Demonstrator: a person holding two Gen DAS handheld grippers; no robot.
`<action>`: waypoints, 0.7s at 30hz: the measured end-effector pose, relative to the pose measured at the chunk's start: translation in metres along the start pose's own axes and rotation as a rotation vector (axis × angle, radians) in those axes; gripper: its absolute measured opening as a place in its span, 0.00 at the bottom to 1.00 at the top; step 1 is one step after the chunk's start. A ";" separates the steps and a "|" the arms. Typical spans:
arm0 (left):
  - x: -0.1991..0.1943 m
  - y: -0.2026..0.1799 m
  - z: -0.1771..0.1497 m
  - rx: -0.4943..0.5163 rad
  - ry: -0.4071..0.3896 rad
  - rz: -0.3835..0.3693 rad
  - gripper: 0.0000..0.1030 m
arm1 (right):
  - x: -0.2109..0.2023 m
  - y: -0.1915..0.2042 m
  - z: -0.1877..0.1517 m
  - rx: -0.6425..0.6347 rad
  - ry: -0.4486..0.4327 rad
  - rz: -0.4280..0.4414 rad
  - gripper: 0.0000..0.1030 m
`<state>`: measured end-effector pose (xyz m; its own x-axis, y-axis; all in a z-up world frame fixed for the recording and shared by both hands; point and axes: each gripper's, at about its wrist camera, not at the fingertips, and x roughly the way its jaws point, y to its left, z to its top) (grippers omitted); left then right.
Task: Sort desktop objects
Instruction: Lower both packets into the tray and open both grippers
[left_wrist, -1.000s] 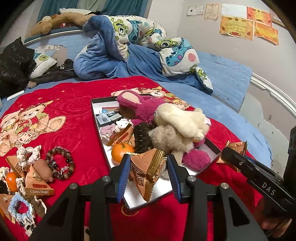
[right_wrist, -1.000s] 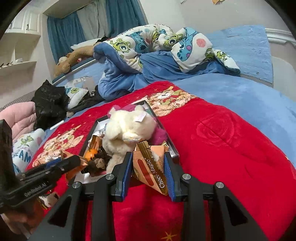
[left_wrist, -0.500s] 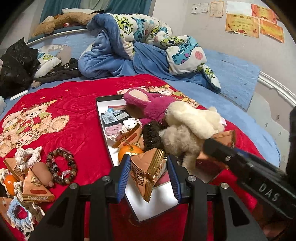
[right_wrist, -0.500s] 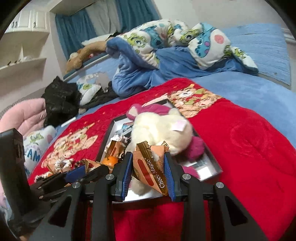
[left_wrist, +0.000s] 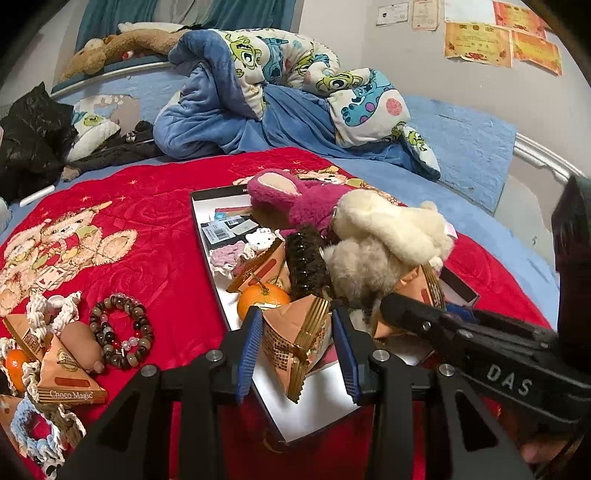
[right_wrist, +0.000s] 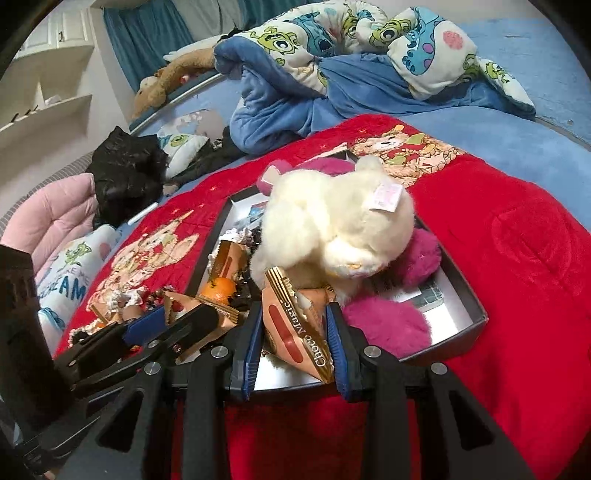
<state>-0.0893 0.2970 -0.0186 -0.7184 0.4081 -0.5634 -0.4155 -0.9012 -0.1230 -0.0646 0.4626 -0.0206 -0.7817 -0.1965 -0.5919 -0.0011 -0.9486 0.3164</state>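
A black tray (left_wrist: 199, 229) with a white floor lies on the red blanket, piled with a cream plush (left_wrist: 391, 225), a pink plush (left_wrist: 295, 192), a black hair claw (left_wrist: 304, 262) and an orange (left_wrist: 260, 301). My left gripper (left_wrist: 295, 317) is shut on a triangular snack packet (left_wrist: 295, 343) above the tray's near end. My right gripper (right_wrist: 294, 314) is shut on a Choco Magic packet (right_wrist: 295, 328) over the tray (right_wrist: 469, 321), just in front of the cream plush (right_wrist: 332, 229). In the left wrist view the right gripper (left_wrist: 391, 306) reaches in from the right, close beside the left one.
Left of the tray on the red blanket lie a bead bracelet (left_wrist: 120, 332), another Choco Magic packet (left_wrist: 66, 380), a small orange (left_wrist: 14, 363) and crochet bands (left_wrist: 51, 310). A heaped blue quilt (left_wrist: 258, 92) sits behind. A black bag (right_wrist: 129, 173) lies at the far left.
My right gripper, still holding its packet, has moved left over the tray and now sits close beside the left gripper. The left gripper has stayed nearly still with its packet.
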 end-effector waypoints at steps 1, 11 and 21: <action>0.000 0.000 -0.001 0.001 -0.001 0.003 0.39 | 0.001 0.001 0.001 -0.005 0.000 -0.008 0.31; 0.004 -0.006 -0.014 0.047 0.017 0.008 0.39 | 0.002 0.005 -0.003 -0.029 0.017 -0.024 0.30; 0.005 -0.009 -0.014 0.057 0.018 0.014 0.39 | 0.002 0.007 -0.005 -0.026 0.021 -0.022 0.33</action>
<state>-0.0815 0.3054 -0.0316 -0.7144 0.3929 -0.5790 -0.4374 -0.8966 -0.0687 -0.0625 0.4543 -0.0232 -0.7681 -0.1809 -0.6142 -0.0017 -0.9587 0.2845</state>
